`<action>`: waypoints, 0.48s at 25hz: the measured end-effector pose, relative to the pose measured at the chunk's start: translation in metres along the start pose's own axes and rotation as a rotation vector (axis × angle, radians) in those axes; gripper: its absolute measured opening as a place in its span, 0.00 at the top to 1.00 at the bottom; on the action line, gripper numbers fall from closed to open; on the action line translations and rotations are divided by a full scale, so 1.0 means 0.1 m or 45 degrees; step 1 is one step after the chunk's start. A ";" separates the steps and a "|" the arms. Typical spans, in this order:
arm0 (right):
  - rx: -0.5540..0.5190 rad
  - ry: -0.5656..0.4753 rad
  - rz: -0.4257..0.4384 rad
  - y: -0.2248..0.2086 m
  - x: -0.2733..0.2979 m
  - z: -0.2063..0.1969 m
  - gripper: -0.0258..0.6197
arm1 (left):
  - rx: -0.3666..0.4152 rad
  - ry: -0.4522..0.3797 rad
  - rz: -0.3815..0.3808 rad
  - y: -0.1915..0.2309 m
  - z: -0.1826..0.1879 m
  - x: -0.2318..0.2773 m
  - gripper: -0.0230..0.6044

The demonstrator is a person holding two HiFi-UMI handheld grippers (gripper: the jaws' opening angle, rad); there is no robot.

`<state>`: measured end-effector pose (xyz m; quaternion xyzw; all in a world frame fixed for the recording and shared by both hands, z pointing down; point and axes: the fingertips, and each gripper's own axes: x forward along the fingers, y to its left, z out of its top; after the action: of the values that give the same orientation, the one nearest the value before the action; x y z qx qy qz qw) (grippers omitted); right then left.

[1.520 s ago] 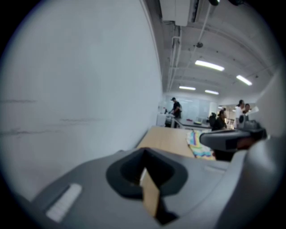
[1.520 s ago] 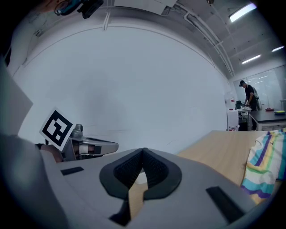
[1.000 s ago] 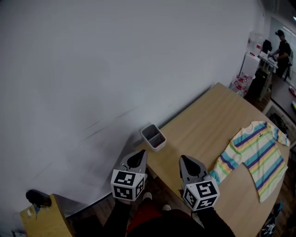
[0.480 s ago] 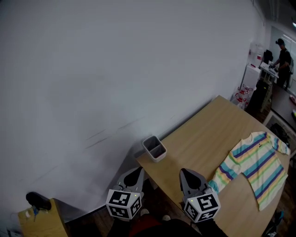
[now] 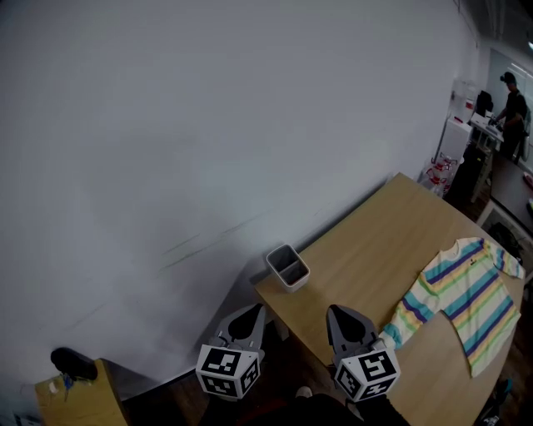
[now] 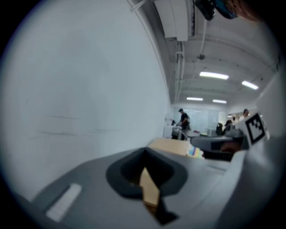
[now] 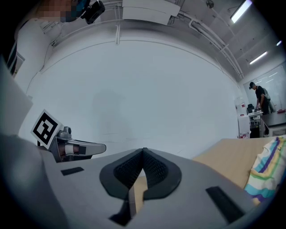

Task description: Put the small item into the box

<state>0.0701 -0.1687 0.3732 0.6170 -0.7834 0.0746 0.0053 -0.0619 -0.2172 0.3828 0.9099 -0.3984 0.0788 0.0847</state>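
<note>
Left tongs are dropping back, clenched empty like the right tongs. The small grey plastic box at 12 o'clock is waiting unfilled.

Setting logged as an open-plan lab or office work floor. A long, plain white wall is seen along the left. A light wooden bench is set against it. On the bench, a grey box is placed at the near left corner and a striped shirt is spread flat to the right. Overhead, strip lights, exposed pipes and a ceiling-mounted white unit are noted. At the far right, a person is seen standing at a cluttered workstation beside a white cabinet.
</note>
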 end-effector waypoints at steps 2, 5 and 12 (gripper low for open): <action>0.000 0.006 -0.006 0.05 0.01 -0.01 0.95 | -0.001 0.006 -0.013 0.01 -0.02 -0.03 0.96; -0.005 0.015 -0.016 0.13 -0.01 -0.03 0.95 | 0.003 0.018 -0.024 0.02 -0.06 -0.08 0.96; 0.001 0.043 -0.028 0.27 0.00 -0.10 0.95 | -0.019 0.029 -0.044 0.09 -0.13 -0.18 0.96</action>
<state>0.0437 -0.1610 0.3805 0.6243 -0.7763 0.0852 0.0190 -0.0811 -0.2076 0.3926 0.9150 -0.3821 0.0849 0.0974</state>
